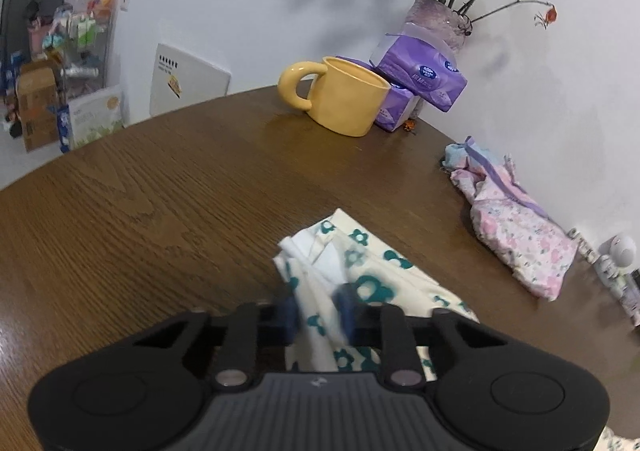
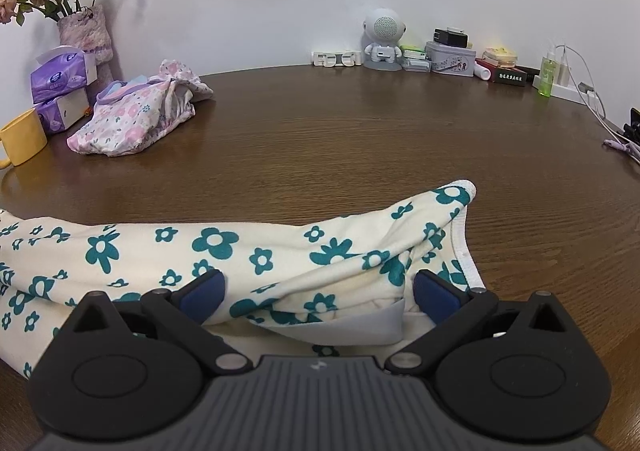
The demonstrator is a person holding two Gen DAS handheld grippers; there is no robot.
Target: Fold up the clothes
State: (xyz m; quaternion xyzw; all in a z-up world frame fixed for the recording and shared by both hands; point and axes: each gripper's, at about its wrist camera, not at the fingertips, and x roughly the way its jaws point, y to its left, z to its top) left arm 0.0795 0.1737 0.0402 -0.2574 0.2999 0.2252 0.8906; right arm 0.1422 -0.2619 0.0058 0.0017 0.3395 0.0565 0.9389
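Black left gripper (image 1: 318, 315) is pinching a bunched end of the cream cotton garment with teal flowers (image 2: 240, 251), its blue pads closed on the cloth. Across the brown wooden table (image 2: 360, 139) the garment is lying lengthwise, side to side. Wide open, the right gripper (image 2: 318, 291) is straddling its waistband end. Dried roses are standing in a purple vase (image 1: 434, 25).

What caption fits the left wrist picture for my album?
Left tool pinches the cream garment with teal flowers on the wooden table.
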